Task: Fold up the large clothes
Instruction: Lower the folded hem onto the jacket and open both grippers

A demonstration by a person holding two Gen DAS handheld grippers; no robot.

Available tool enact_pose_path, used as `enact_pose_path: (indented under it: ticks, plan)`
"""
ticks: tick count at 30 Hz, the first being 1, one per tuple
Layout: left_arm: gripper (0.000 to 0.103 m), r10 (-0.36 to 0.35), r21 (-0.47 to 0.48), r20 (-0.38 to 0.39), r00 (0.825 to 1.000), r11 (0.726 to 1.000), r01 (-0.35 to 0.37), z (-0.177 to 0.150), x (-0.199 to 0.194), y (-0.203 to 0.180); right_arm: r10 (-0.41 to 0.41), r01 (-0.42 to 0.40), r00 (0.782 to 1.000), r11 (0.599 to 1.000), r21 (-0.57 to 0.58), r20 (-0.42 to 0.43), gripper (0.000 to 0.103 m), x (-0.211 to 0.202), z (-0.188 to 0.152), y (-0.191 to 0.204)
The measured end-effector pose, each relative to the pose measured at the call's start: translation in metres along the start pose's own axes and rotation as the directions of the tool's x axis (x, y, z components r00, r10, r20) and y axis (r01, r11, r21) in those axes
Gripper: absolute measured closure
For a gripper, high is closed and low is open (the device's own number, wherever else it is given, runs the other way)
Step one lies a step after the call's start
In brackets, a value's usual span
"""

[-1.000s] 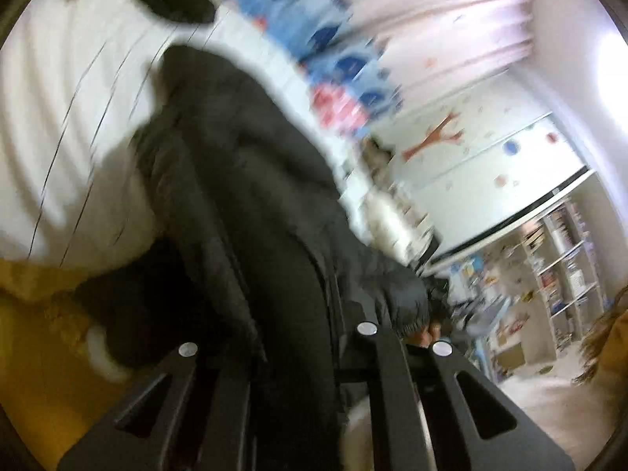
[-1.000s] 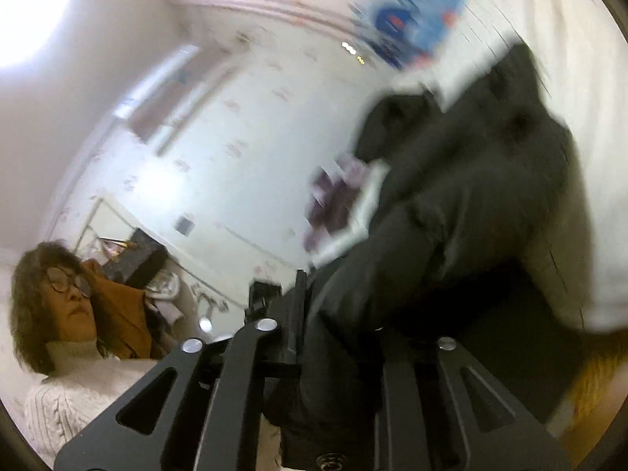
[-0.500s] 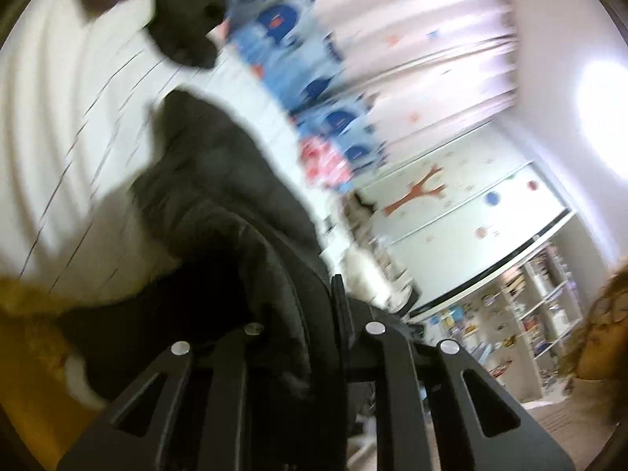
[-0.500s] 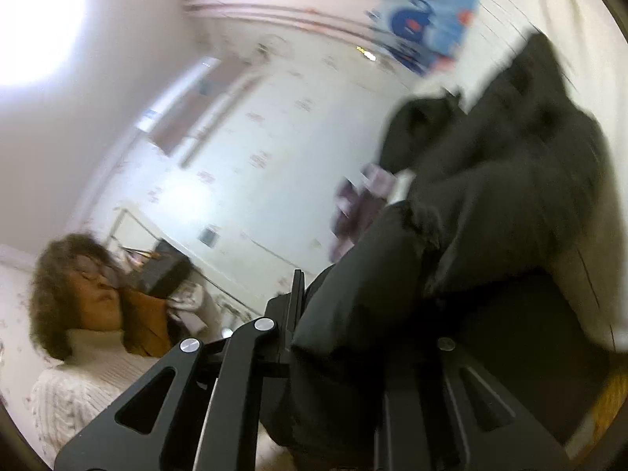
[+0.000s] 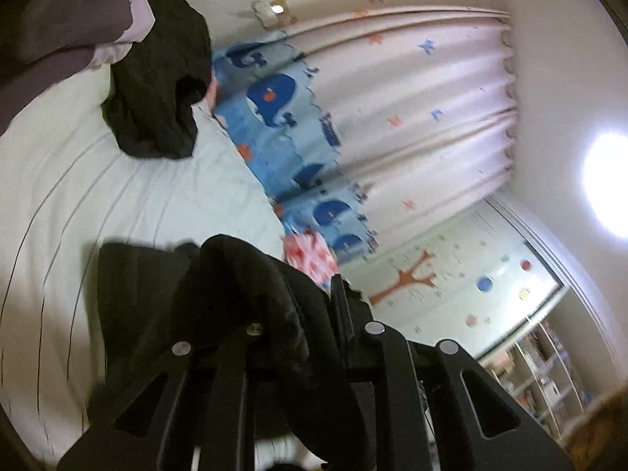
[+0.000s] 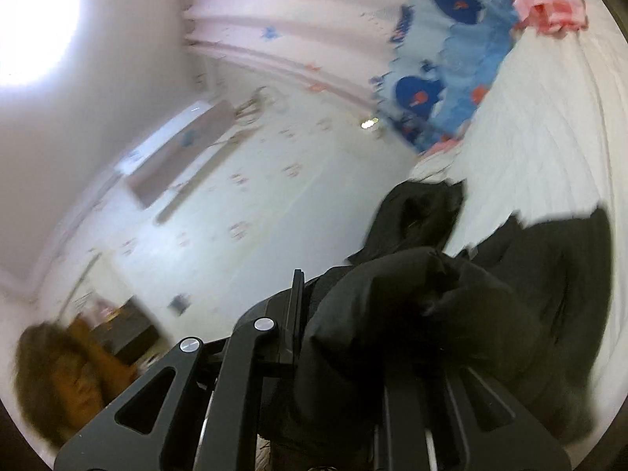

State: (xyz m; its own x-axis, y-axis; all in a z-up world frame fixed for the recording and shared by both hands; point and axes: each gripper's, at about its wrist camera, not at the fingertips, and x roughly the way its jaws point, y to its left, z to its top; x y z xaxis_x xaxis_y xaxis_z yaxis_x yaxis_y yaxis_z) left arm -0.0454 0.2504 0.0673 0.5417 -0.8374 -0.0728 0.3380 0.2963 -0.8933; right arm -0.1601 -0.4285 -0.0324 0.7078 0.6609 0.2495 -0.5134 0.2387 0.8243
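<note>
A large black padded coat is bunched between the fingers of my left gripper, which is shut on it and holds it above the white striped bed sheet. The same black coat fills my right gripper, which is shut on it; the rest hangs down to the right over the white bed. The fingertips of both grippers are hidden by the fabric.
A second black garment and a purple-grey quilt lie at the head of the bed. A blue whale-print curtain and a pink item border the bed. A person stands at lower left. Bookshelves stand at right.
Both grippers have risen and tilted upward with the coat. More of the coat has lifted off the bed, and the views now take in more wall, curtain and ceiling.
</note>
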Motion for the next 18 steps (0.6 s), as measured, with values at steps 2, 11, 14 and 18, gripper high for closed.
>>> enact_pose_path:
  ticks: [2, 11, 14, 18]
  plan:
    - [0.086, 0.048, -0.004, 0.02, 0.999, 0.999, -0.048, 0.02, 0.033, 0.014, -0.085, 0.084, 0.996, 0.996, 0.036, 0.033, 0.09, 0.022, 0.026, -0.03]
    - [0.086, 0.443, -0.134, -0.028, 0.896, 0.887, -0.443, 0.026, 0.156, 0.171, -0.436, 0.421, 0.9, 0.86, 0.289, -0.011, 0.094, 0.09, 0.029, -0.236]
    - [0.086, 0.492, -0.096, -0.04, 0.869, 0.864, -0.494, 0.012, 0.166, 0.193, -0.451, 0.442, 0.892, 0.861, 0.251, -0.026, 0.094, 0.1, 0.026, -0.243]
    - [0.086, 0.507, -0.083, -0.078, 0.858, 0.855, -0.512, 0.014, 0.166, 0.197, -0.458, 0.462, 0.886, 0.851, 0.248, -0.076, 0.093, 0.103, 0.029, -0.246]
